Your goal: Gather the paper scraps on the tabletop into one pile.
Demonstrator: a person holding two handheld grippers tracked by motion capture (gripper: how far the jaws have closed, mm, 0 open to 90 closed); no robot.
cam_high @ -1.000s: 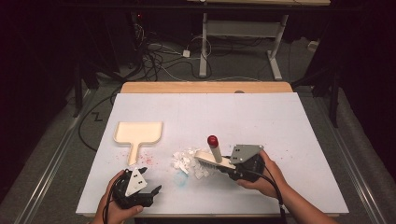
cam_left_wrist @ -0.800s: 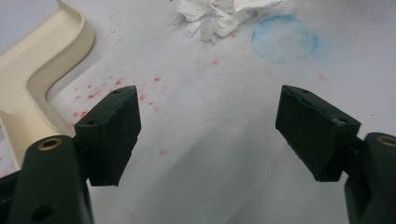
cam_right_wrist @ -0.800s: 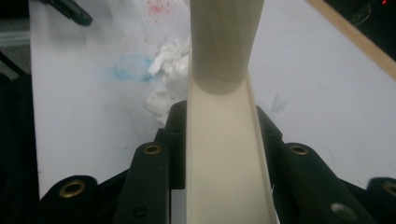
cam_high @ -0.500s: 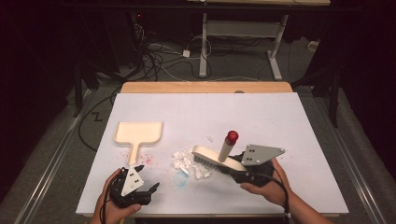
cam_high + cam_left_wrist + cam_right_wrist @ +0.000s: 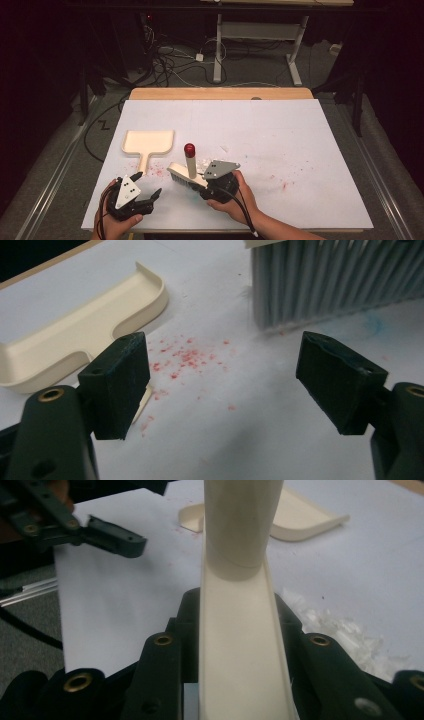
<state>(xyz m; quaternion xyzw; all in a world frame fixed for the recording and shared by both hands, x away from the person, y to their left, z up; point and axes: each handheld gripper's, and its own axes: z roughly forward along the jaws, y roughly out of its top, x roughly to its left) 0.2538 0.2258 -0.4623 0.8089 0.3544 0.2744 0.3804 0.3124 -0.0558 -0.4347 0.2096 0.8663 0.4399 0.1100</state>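
Brush (image 5: 182,176) clamped in right hand-held gripper (image 5: 202,184), left one (image 5: 147,187) agape, white tabletop (image 5: 280,130) (dark room)

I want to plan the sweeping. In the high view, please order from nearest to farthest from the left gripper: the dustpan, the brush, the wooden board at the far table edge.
From the left gripper:
1. Brush, just to its right.
2. Dustpan, beyond it.
3. Wooden board, at the far edge.
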